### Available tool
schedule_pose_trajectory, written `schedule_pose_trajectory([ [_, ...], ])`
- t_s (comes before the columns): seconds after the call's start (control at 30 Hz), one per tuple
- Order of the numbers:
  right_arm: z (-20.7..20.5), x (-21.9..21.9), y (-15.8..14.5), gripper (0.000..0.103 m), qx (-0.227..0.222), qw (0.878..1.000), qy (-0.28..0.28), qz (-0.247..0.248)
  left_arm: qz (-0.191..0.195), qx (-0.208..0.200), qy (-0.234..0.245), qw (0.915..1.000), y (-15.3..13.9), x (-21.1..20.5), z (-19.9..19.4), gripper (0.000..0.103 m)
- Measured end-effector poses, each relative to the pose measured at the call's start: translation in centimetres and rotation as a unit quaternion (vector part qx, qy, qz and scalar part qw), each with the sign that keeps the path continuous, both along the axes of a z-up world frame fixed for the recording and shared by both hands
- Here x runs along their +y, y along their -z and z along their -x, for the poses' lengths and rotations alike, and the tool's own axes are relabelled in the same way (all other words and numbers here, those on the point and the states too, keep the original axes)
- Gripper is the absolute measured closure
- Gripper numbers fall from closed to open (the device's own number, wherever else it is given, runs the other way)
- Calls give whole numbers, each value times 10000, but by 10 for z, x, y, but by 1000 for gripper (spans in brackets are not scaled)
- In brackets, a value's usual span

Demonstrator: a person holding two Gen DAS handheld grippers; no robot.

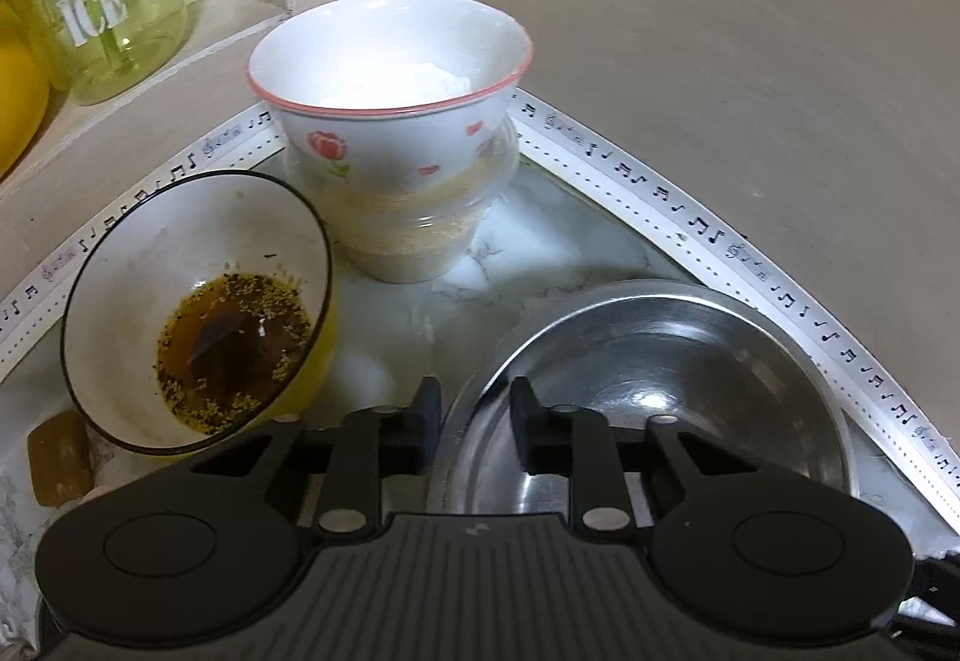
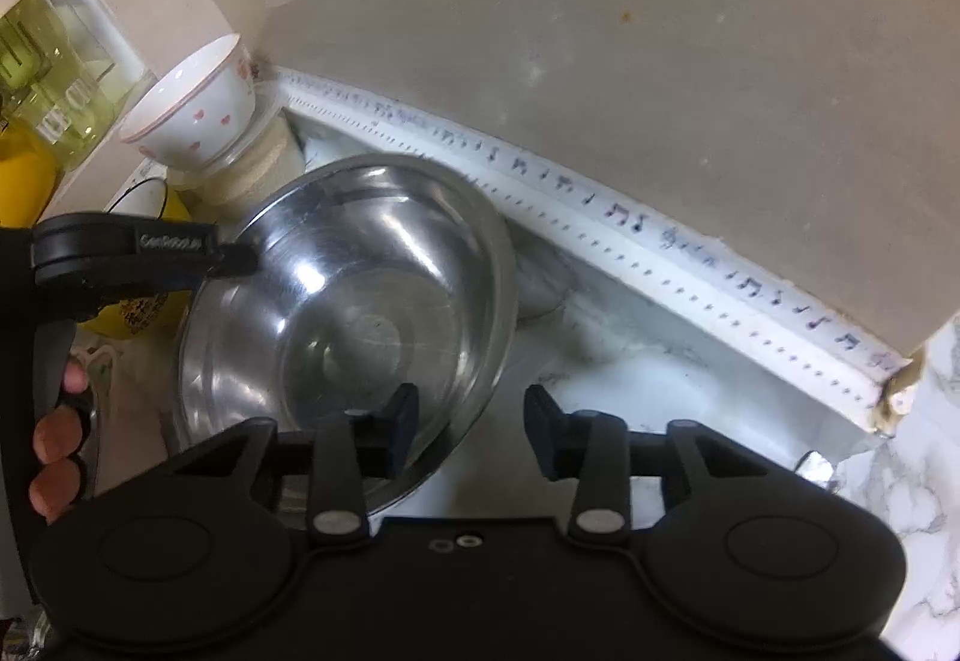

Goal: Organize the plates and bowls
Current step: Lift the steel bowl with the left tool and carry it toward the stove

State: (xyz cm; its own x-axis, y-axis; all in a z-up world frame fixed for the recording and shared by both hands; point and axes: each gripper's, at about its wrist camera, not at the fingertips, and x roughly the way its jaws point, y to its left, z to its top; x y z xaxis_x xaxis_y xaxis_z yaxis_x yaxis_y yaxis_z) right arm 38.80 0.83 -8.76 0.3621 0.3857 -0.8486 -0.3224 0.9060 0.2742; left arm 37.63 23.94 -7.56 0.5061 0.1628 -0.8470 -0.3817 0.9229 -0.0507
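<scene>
A steel bowl [image 1: 660,361] stands empty on the marble counter, in a corner. My left gripper [image 1: 477,418] straddles its near-left rim, one finger outside and one inside, and looks shut on the rim. The right wrist view shows that same gripper [image 2: 240,259] clamped on the steel bowl's [image 2: 360,301] left edge, held by a hand [image 2: 54,439]. My right gripper [image 2: 471,427] straddles the near rim with its jaws apart; counter shows between the rim and the outer finger. A yellow bowl [image 1: 198,313] holding dark sauce leans at the left. A white flowered bowl [image 1: 390,78] sits on a clear jar [image 1: 420,235].
Beige walls close the corner, edged with white trim [image 1: 720,235] printed with music notes. A green "ICE" jar [image 1: 114,0] and a yellow object [image 1: 18,96] stand on a ledge at the left. A brown block [image 1: 60,457] lies beside the yellow bowl. Bare marble counter [image 2: 660,361] extends to the right.
</scene>
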Motion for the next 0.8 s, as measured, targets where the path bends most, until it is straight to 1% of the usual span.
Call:
schedule_pose_trajectory([
  [0.07, 0, -3, -3, 67, -68, 9999, 71, -46, 10, -7, -5, 10000, -1, 0, 1, 81],
  [0.13, -1, -5, -4, 77, -73, 9999, 95, -83, 13, -9, 3, 10000, -2, -1, 1, 82],
  [0.23, 0, -5, -5, 85, -74, 9999, 75, -105, -11, -14, 56, 10000, -5, -6, 2, 83],
  [0.3, 3, -4, -5, 86, -116, 9999, 89, -26, -50, 5, 89, 9999, -6, -10, 4, 84],
  [0.47, 7, -7, -7, 87, -130, 9998, 141, -35, -55, 5, 114, 9999, -9, -18, 11, 85],
  [0.6, 12, -12, -15, 87, -197, 9996, 182, -71, -54, -66, 160, 9998, -20, -27, 21, 85],
  [0.7, 17, -18, -24, 87, -244, 9995, 194, -94, 77, -152, 210, 9996, -30, -32, 32, 85],
  [0.8, 23, -28, -33, 88, -260, 9993, 208, -153, 70, -231, 287, 9993, -41, -43, 44, 86],
])
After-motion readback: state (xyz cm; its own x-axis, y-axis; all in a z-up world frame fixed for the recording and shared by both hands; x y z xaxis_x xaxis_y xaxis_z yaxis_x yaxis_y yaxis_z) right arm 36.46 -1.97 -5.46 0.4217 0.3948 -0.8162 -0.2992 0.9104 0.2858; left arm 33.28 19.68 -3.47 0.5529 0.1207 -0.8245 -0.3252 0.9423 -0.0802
